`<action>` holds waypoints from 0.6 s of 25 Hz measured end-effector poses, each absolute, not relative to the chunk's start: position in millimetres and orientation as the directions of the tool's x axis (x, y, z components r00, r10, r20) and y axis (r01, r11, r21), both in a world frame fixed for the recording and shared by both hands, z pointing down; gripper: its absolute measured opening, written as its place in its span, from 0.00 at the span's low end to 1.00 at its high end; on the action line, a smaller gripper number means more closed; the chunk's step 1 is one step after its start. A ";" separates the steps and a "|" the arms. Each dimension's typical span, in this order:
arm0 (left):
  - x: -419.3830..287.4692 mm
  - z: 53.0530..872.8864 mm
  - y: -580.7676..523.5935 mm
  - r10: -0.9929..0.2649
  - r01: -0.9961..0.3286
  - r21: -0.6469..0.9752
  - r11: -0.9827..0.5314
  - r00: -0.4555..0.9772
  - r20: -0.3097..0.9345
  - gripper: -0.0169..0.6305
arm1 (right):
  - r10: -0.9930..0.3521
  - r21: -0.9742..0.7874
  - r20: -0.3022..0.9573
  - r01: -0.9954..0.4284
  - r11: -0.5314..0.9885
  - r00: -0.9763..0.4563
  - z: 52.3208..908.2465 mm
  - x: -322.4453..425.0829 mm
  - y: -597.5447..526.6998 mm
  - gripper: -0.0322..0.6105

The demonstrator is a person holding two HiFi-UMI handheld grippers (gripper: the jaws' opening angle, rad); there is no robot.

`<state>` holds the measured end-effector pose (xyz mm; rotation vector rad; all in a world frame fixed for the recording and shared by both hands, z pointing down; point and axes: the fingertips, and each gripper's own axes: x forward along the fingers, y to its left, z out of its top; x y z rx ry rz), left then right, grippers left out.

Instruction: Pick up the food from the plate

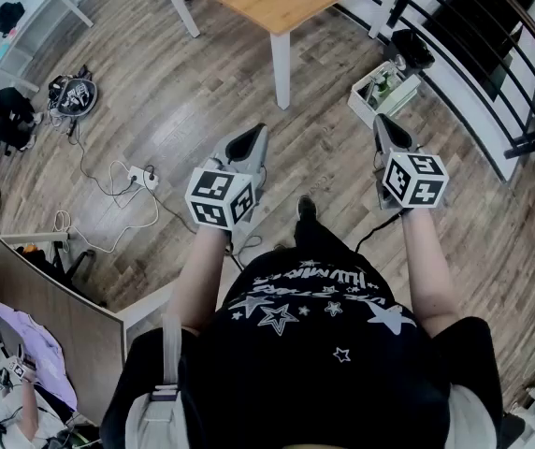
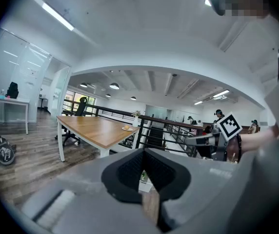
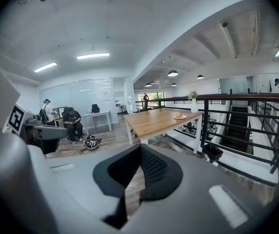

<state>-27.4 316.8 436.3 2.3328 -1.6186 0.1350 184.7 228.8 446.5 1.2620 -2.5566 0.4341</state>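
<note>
"How are the two grippers held?"

"The left gripper [image 1: 252, 141] and the right gripper [image 1: 383, 125] are side by side and apart, held out over the wooden floor [image 1: 155, 92]. Each has its jaws closed tip to tip with nothing between them."

"And the food?"

"The food [image 3: 178, 114] is a small, round, orange-yellow piece on a white plate [image 3: 183, 117] near the far end of the bench [image 3: 154, 122]. The bench is well ahead of both grippers. The plate is ahead and slightly left of the left gripper's tips, and ahead and to the right of the right gripper's."

"Anything closer?"

"A white crate [image 1: 384, 87] stands on the floor just ahead of the right gripper, beside the black railing [image 1: 473, 36]. A power strip [image 1: 142, 177] lies off to the left of the left gripper."
</note>
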 end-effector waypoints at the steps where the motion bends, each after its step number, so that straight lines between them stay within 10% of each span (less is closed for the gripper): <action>1: -26.0 437.1 320.1 -0.898 -0.928 0.185 -0.323 0.362 0.248 0.03 | -0.725 -0.153 0.357 -0.802 0.577 -0.589 446.9 187.1 230.3 0.05; 15: -21.6 448.8 356.2 -0.875 -0.919 0.166 -0.359 0.393 0.282 0.03 | -0.716 -0.150 0.378 -0.802 0.578 -0.587 454.1 192.1 261.2 0.05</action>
